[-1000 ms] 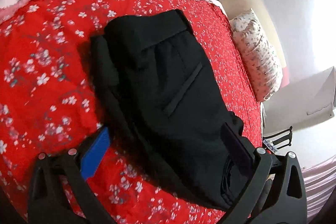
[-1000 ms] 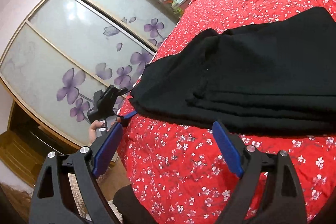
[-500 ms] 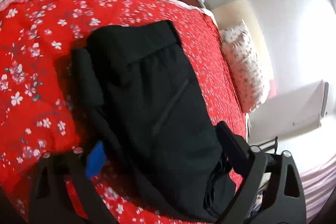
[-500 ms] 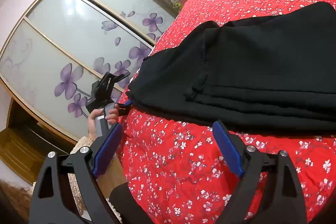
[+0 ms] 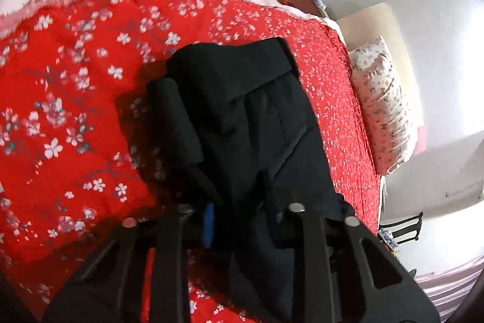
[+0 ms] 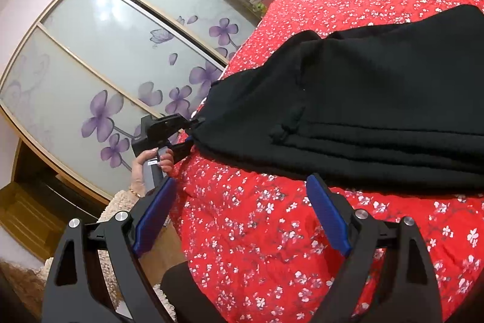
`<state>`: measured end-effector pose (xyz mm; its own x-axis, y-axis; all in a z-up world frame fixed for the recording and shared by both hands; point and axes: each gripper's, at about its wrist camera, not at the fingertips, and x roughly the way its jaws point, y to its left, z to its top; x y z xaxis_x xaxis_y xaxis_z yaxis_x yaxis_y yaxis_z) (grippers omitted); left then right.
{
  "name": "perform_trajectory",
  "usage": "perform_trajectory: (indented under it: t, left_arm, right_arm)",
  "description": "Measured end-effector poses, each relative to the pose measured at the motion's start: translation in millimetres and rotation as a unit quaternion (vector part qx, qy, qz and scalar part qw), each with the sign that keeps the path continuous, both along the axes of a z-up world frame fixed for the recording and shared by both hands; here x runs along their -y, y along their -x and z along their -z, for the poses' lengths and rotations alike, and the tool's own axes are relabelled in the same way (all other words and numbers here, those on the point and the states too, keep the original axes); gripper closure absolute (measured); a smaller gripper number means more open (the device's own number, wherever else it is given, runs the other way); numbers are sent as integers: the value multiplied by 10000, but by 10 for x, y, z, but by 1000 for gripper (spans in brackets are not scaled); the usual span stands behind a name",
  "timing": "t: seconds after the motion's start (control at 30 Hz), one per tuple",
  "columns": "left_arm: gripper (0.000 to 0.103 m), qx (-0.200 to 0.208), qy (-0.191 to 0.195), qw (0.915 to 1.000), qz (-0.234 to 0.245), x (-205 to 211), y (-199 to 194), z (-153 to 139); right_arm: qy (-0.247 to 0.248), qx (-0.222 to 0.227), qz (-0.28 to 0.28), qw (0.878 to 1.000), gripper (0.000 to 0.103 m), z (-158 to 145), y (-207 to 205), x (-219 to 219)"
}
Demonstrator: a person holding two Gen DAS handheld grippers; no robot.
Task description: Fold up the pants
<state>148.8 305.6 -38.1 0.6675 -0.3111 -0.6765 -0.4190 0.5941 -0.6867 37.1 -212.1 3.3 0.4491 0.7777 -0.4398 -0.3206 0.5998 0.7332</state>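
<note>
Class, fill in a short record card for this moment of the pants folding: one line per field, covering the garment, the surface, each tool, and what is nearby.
garment: black pants, folded into stacked layers, waistband at the far end
surface: red floral bedspread
left tool: closed on the near edge of the pants
right tool: open, holding nothing, over the bedspread short of the pants
nearby: floral pillow at the bed's head; sliding wardrobe doors with purple flowers beside the bed
</note>
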Motion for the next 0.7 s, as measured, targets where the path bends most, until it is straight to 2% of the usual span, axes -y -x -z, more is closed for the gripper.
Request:
perform_trajectory:
  t: [0.17, 0.3, 0.33, 0.47, 0.7]
  left_arm:
    - [90, 304, -825, 9959, 212, 228, 19, -355]
    - [91, 643, -1515, 9852, 470, 530, 19, -744]
    - [91, 746, -1723, 9806, 559, 639, 26, -845]
    - [91, 1156, -2098, 9672, 844, 992, 28, -1164]
    - [92, 1892, -2722, 9282, 1689, 1861, 152, -1684]
  right_arm:
    - [-101, 97, 30, 9999, 14, -69, 31, 47]
    - [-217, 172, 107, 9996, 14, -133, 62, 126]
    - [-258, 194, 134, 9994, 14, -154, 72, 157]
    - [-355, 299, 255, 9986, 14, -228, 102, 264]
    - [-573, 443, 585, 9957, 14, -341, 161, 493]
